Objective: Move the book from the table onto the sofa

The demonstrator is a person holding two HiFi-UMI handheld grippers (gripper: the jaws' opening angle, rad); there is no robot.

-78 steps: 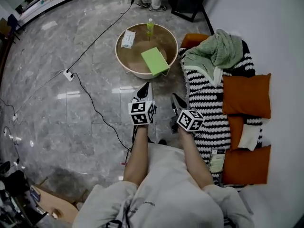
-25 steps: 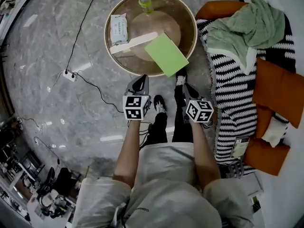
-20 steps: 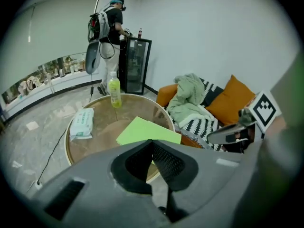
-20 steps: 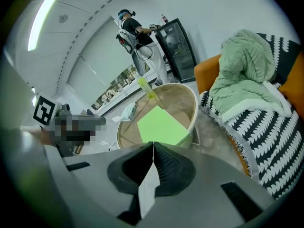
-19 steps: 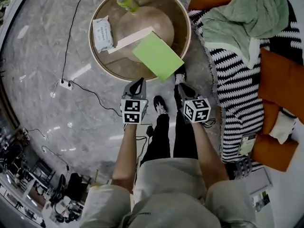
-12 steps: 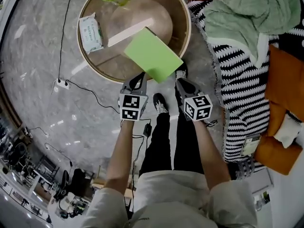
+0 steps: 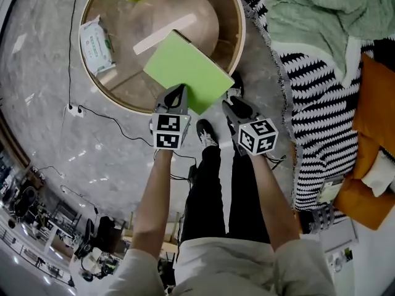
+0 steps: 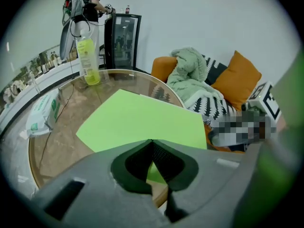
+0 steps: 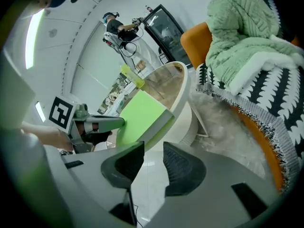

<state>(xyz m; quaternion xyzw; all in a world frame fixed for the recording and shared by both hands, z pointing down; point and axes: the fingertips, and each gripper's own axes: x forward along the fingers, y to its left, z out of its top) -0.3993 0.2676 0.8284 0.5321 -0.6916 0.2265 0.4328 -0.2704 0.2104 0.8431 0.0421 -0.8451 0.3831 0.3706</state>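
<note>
The left gripper (image 8: pixel 151 142) has its jaws pressed together on nothing, tips just at the book's (image 7: pixel 185 69) near edge. The right gripper's (image 9: pixel 152 148) jaws have just been opening and stand narrowly apart, empty. The book is plain bright green with white page edges. It lies flat on the round glass-topped table (image 7: pixel 238 36), its near corner overhanging the rim.

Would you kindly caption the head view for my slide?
Left gripper and right gripper, its empty jaws just opened, by the book overhanging the table.
</note>
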